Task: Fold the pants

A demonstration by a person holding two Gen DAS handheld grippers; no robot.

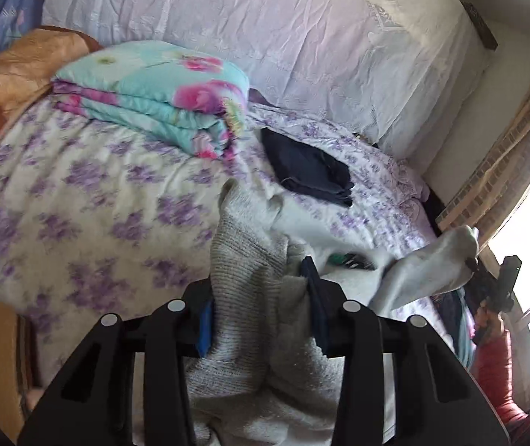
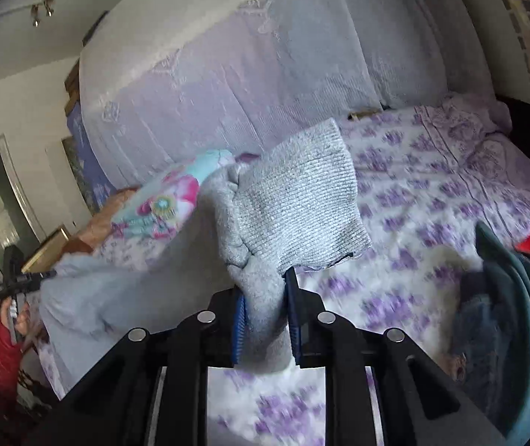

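- Grey pants (image 1: 250, 260): light grey knit garment with a ribbed band, held up above the bed between the two grippers; in the left wrist view the cloth runs from the near fingers across to the far gripper at the right edge. In the right wrist view the ribbed band (image 2: 298, 204) stands up just beyond the fingers, and the rest of the fabric sags away to the left.
- Left gripper (image 1: 261, 319): its blue-padded fingers are clamped on a thick bunch of the grey pants, cloth filling the gap between them.
- Right gripper (image 2: 265, 319): closed on a gathered fold of the same garment, fabric pinched between the blue pads. In the left wrist view it shows far off (image 1: 495, 278), pinching the other end of the pants.
- Bed sheet (image 1: 79, 193): white with purple flowers, lying under the hanging garment.
- Folded quilt (image 1: 161, 93): turquoise with pink flowers, stacked on the sheet at the far side of the bed, well apart from the pants.
- Dark folded garment (image 1: 309, 167): navy, lying flat on the sheet just beyond the pants' upper edge.
- Lilac cover (image 1: 228, 18): pale crinkled cloth draped over the headboard side.
- Clothes pile (image 2: 517, 297): teal, dark blue and red items on the sheet at the right of the right wrist view.
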